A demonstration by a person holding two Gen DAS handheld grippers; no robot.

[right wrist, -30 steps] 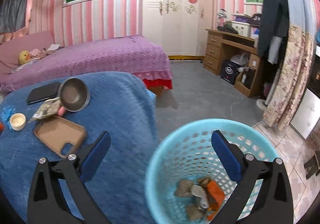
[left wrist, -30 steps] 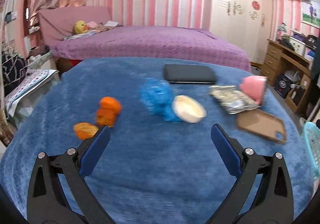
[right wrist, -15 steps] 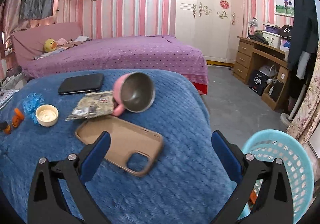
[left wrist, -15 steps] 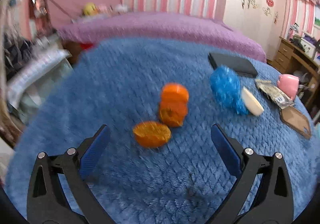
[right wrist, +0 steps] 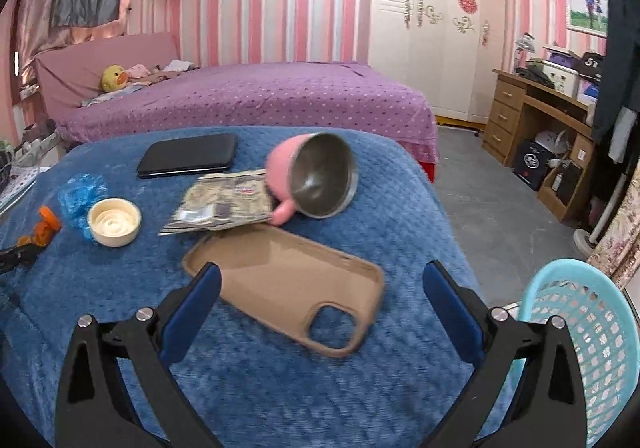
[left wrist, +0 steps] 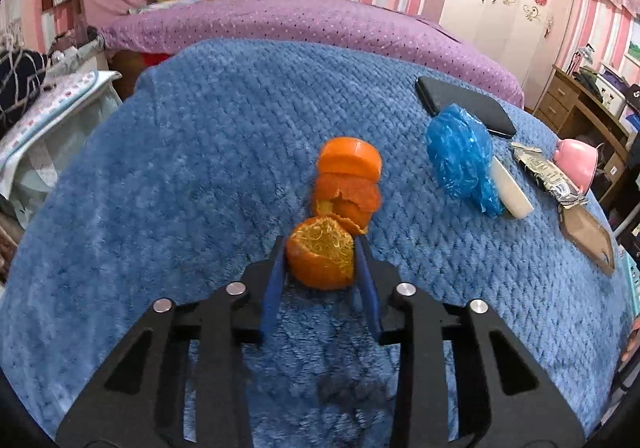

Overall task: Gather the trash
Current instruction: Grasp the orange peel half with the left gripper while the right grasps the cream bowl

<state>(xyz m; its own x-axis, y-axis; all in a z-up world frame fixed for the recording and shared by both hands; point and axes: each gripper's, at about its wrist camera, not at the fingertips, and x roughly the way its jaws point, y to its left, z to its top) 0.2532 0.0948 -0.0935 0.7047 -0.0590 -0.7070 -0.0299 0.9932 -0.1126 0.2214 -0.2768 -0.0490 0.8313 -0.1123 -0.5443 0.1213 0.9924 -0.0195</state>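
Note:
My left gripper [left wrist: 321,248] is shut on a piece of orange peel [left wrist: 321,262] just above the blue blanket. More orange peel [left wrist: 347,197] and an orange cap [left wrist: 349,158] lie right behind it. A crumpled blue plastic bag [left wrist: 460,155] lies to the right, next to a white lid [right wrist: 114,221]. A crumpled wrapper [right wrist: 224,201] lies mid-table. My right gripper [right wrist: 320,294] is open and empty over a tan phone case [right wrist: 280,280]. The light blue trash basket [right wrist: 588,332] stands at the lower right, off the table.
A pink cup [right wrist: 312,179] lies on its side by the wrapper. A black phone [right wrist: 188,159] lies at the far side. The blue blanket [left wrist: 200,167] covers the round table. A purple bed [right wrist: 260,95] is behind, a wooden desk [right wrist: 536,119] to the right.
My left gripper moved forward and closed on the orange peel piece. My right gripper swung from over the basket to above the phone case, still open.

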